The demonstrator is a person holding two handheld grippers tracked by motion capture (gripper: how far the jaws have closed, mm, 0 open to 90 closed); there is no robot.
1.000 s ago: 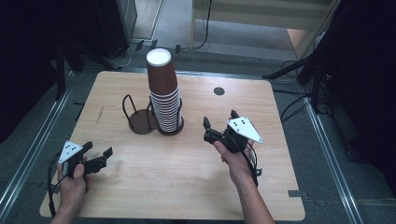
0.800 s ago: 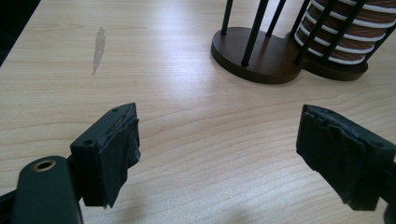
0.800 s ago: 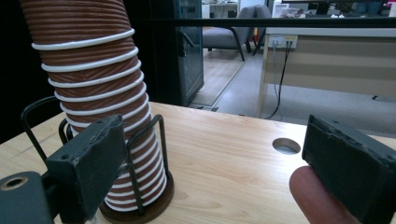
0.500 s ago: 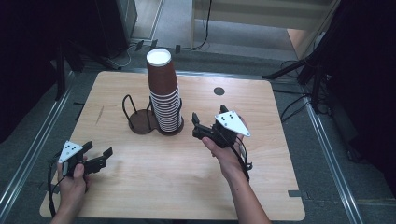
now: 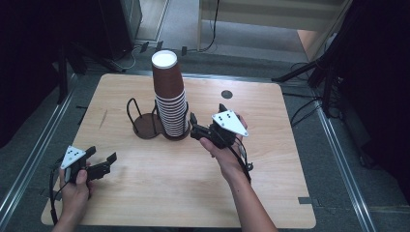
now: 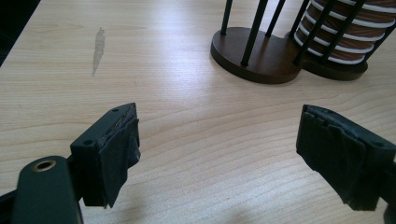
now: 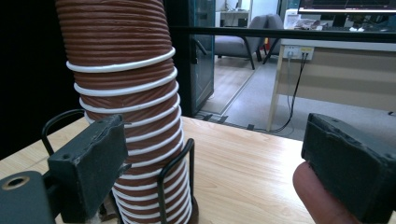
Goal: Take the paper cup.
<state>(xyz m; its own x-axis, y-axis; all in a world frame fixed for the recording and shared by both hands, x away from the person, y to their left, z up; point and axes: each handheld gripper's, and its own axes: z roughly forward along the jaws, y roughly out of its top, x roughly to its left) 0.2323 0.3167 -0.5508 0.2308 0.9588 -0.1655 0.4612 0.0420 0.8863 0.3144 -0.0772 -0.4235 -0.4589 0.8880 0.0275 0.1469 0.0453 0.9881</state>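
Brown paper cups standing nested in a tall stack, sitting in one well of a dark two-ring holder near the middle of the wooden bench in the high view. Leaning slightly at the top, white inside of the top cup facing up. Right tongs hovering just beside the stack's lower half, spread wide, holding nothing. Left tongs resting low near the front left bench edge, well apart from the holder, also spread and empty.

Looking along the left tongs: jaws gaping over bare wood, holder base and lowest cup rims lying ahead at upper right. Grey smear marking the wood at upper left.

Looking along the right tongs: ribbed cup stack rising close behind the left-hand jaw, a black wire upright of the holder standing in front of it. Fingertip showing under the right-hand jaw.

Risking, by judgement, a toppled stack: pushing sideways with one jaw against so tall and already leaning a column could tip it out of the holder. Squeezing hard could crush thin paper walls; catching the wire upright could drag the holder.

Showing no readable brand, label or writing anywhere; dots on the grey plates being too small to make out.
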